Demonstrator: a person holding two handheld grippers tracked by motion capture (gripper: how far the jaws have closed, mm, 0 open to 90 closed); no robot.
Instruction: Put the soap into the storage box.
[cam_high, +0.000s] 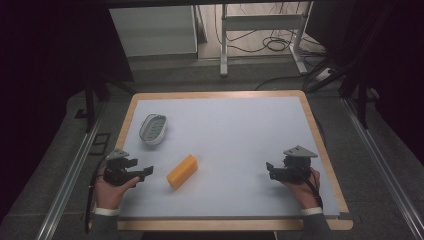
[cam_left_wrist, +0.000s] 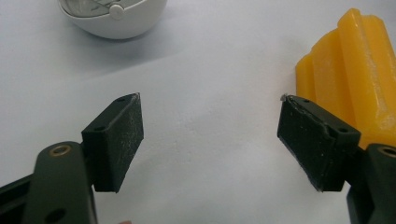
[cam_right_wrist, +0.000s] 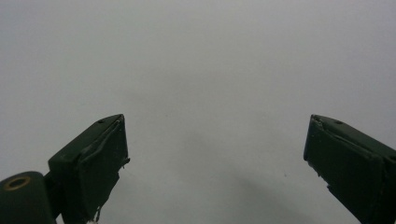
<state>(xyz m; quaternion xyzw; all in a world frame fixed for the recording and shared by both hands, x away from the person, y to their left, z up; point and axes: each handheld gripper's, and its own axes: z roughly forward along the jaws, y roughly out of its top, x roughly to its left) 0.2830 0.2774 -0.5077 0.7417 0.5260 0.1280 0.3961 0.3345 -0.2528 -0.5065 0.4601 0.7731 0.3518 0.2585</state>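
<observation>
A yellow ridged block (cam_high: 182, 171) lies on the pale mat, left of centre near the front. Behind it and to the left sits a white oval dish (cam_high: 153, 128) with a greenish insert. My left gripper (cam_high: 145, 173) rests at the front left, its tips pointing toward the block and just short of it. In the left gripper view the jaws of my left gripper (cam_left_wrist: 210, 126) stand wide apart over bare mat, with the block (cam_left_wrist: 355, 70) just beyond the right jaw and the dish (cam_left_wrist: 116, 18) at the top. My right gripper (cam_high: 270, 169) at the front right, seen again in its own view (cam_right_wrist: 217, 149), is open above bare mat.
The mat lies on a wooden-edged table (cam_high: 320, 145). Metal rails (cam_high: 75, 170) run along both sides of it. Beyond the far edge stand a white cabinet (cam_high: 155, 30) and a desk frame (cam_high: 260, 35) with cables on the floor.
</observation>
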